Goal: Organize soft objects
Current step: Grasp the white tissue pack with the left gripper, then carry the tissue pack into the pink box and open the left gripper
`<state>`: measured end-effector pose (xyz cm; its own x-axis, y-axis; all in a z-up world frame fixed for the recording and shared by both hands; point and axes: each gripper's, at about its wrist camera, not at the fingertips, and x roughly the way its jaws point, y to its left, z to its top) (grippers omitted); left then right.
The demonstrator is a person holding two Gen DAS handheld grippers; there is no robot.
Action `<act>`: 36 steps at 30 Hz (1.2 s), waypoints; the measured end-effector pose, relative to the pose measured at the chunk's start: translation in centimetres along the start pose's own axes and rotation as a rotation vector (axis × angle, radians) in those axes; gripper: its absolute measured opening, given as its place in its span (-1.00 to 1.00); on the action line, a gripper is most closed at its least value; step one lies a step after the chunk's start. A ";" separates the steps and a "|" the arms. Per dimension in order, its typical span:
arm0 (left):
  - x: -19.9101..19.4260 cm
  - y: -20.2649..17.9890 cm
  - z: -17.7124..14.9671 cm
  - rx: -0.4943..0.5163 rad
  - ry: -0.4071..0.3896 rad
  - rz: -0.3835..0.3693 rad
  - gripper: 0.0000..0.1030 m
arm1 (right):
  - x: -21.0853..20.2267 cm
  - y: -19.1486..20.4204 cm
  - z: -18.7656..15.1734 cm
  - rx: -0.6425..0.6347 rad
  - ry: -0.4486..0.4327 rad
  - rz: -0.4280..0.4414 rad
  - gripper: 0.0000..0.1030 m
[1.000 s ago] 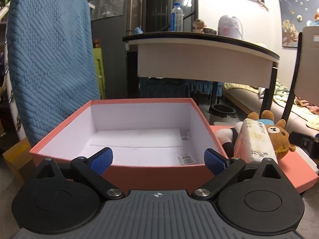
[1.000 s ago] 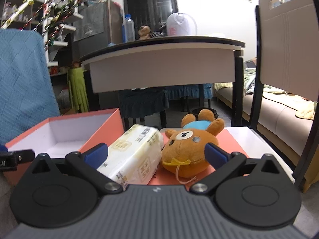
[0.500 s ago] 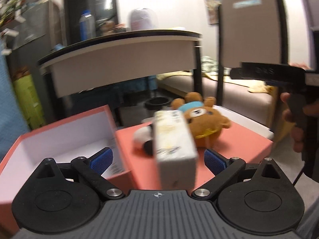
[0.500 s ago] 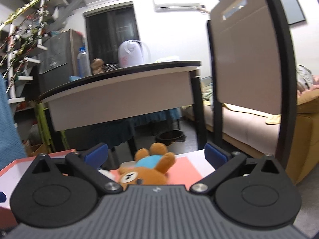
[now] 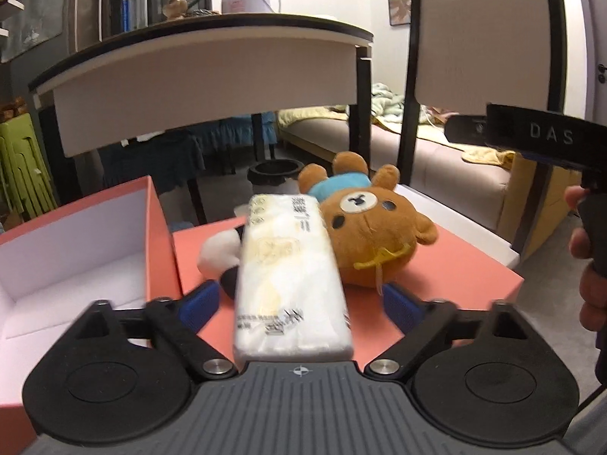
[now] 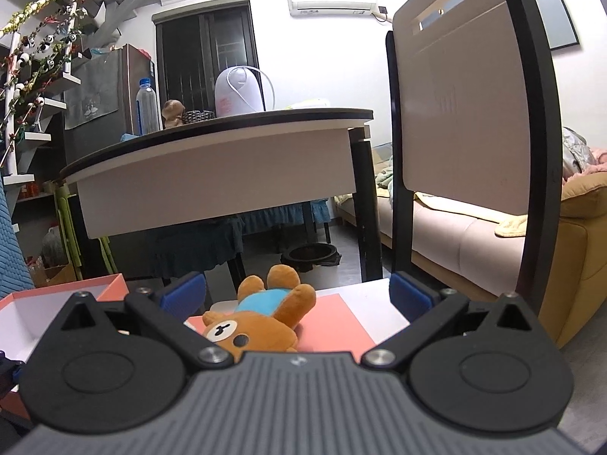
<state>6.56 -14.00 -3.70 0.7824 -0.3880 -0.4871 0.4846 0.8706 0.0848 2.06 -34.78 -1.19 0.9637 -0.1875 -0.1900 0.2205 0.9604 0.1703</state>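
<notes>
A white plastic-wrapped tissue pack (image 5: pixel 288 273) lies lengthwise on a salmon box lid (image 5: pixel 447 269). My left gripper (image 5: pixel 299 303) is open, its blue pads either side of the pack's near end with small gaps. A brown bear plush (image 5: pixel 375 235) in a blue shirt lies against the pack's right side. A black-and-white plush (image 5: pixel 218 254) is mostly hidden behind the pack. The open salmon box (image 5: pixel 159 235) with a white inside stands at the left. My right gripper (image 6: pixel 297 292) is open and empty above the bear plush (image 6: pixel 258 326), lid (image 6: pixel 334 322) and box (image 6: pixel 114 284).
A round-edged table (image 5: pixel 212 60) stands just behind the lid, with a chair back (image 5: pixel 481 38) at the right. A person's hand (image 5: pixel 584 250) holds the other gripper at the right edge. A black bowl (image 5: pixel 277 170) sits on the floor, and a sofa (image 6: pixel 474 242) lies beyond.
My left gripper swung right from the empty box and now straddles the tissue pack. My right gripper rose and pulled back; the pack has left its view.
</notes>
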 end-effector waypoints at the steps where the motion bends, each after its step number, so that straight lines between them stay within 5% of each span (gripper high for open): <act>1: 0.1 0.1 0.0 0.000 0.006 0.001 0.40 | 0.1 0.0 0.0 0.002 0.002 -0.004 1.00; 2: 0.2 0.3 -0.1 -0.003 0.011 0.005 0.19 | 0.2 -0.1 0.0 0.004 0.004 -0.008 1.00; 5: 0.1 0.7 -0.2 -0.015 0.011 -0.002 0.11 | 0.6 0.0 0.1 0.007 0.005 -0.021 1.00; 15: -3.5 3.1 1.0 -0.097 -0.083 -0.026 0.09 | 0.6 0.7 0.2 -0.016 -0.032 -0.036 1.00; 19: -5.9 5.8 1.8 -0.172 -0.146 0.001 0.10 | 0.3 0.9 0.2 -0.025 -0.048 -0.032 1.00; 24: -8.5 11.7 2.5 -0.391 -0.174 -0.013 0.09 | 0.2 1.4 0.2 -0.031 -0.045 -0.014 1.00; 28: -9.9 15.1 3.3 -0.458 -0.208 0.079 0.09 | 0.3 2.2 0.1 -0.041 -0.043 0.007 1.00; 32: -7.4 18.5 4.3 -0.556 -0.147 0.117 0.09 | 0.6 2.9 -0.1 -0.049 -0.029 0.020 1.00; 36: -1.8 20.6 5.0 -0.625 0.014 0.147 0.09 | 0.9 3.8 -0.3 -0.065 -0.025 0.026 1.00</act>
<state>17.12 3.14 3.30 0.8158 -0.2513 -0.5209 0.0501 0.9280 -0.3691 3.71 -31.23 -1.04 0.9725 -0.1670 -0.1623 0.1862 0.9762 0.1116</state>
